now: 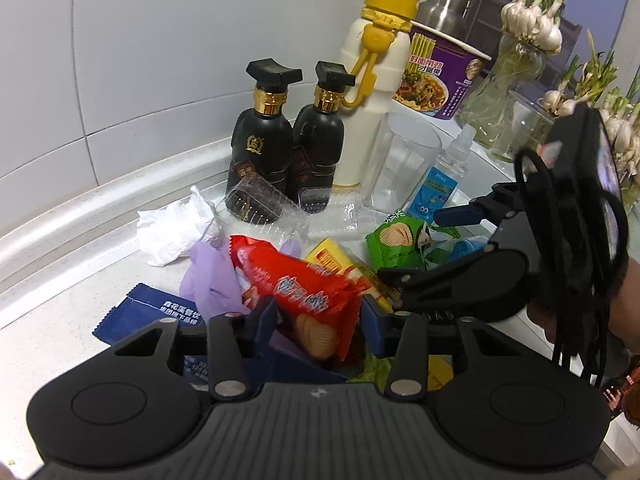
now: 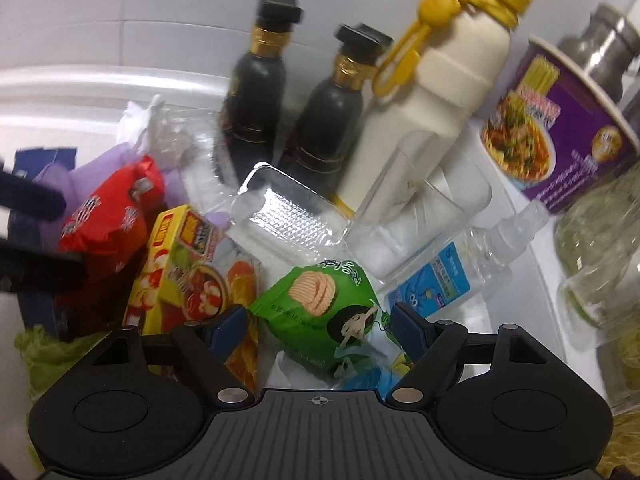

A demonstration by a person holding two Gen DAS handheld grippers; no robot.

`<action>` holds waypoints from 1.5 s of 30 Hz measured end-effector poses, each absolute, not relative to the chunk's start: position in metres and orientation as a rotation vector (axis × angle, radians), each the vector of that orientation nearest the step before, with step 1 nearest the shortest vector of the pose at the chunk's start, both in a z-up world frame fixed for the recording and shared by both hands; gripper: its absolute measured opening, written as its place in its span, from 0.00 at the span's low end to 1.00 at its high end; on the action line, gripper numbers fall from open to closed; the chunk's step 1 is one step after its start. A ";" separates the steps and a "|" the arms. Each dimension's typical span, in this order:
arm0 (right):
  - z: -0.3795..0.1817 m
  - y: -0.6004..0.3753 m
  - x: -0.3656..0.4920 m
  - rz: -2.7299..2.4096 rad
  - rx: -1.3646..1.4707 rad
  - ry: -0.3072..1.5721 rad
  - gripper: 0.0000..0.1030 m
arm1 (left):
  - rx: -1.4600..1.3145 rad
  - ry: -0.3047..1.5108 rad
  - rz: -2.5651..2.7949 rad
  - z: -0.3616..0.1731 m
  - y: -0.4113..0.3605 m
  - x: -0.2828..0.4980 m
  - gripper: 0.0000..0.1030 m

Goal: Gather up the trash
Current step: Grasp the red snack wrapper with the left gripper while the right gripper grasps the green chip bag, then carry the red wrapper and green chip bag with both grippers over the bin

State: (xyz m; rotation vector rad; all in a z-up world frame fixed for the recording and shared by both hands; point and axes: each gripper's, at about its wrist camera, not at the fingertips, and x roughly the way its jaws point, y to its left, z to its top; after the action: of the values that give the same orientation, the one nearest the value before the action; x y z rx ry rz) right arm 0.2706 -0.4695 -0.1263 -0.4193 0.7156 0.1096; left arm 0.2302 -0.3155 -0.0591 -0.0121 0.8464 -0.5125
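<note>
A heap of trash lies on the white counter. My left gripper sits over it, its blue pads pressing both sides of a puffy red snack packet. Around the packet lie a purple glove, a crumpled white tissue, a dark blue wrapper, a yellow food box and clear plastic trays. My right gripper straddles a green chip packet, which fills the gap and touches both pads. From the left wrist, that gripper reaches in from the right.
Against the tiled wall stand two black bottles, a cream bottle with a yellow cap, a purple noodle cup, a clear cup and a small spray bottle. Glass jars of sprouting garlic crowd the right side.
</note>
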 end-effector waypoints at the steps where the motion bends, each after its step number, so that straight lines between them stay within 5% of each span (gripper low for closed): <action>1: -0.128 -0.471 0.275 0.089 -0.424 0.732 0.76 | -0.009 0.846 -0.508 -0.060 -0.317 0.231 0.36; 15: -0.135 -0.471 0.275 0.060 -0.290 0.733 0.38 | -0.039 0.817 -0.515 -0.053 -0.305 0.231 0.18; 30: -0.084 -0.497 0.218 0.091 0.135 0.544 0.36 | -0.127 0.749 -0.597 -0.023 -0.273 0.214 0.12; 45: -0.056 -0.450 0.164 0.113 0.158 0.474 0.36 | -0.122 0.697 -0.660 0.001 -0.240 0.181 0.12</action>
State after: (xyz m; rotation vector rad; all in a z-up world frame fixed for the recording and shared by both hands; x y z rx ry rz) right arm 0.1636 -0.4503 -0.0556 0.1582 0.4743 0.1127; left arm 0.1814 -0.2399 0.0009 -0.1215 0.6973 -0.6599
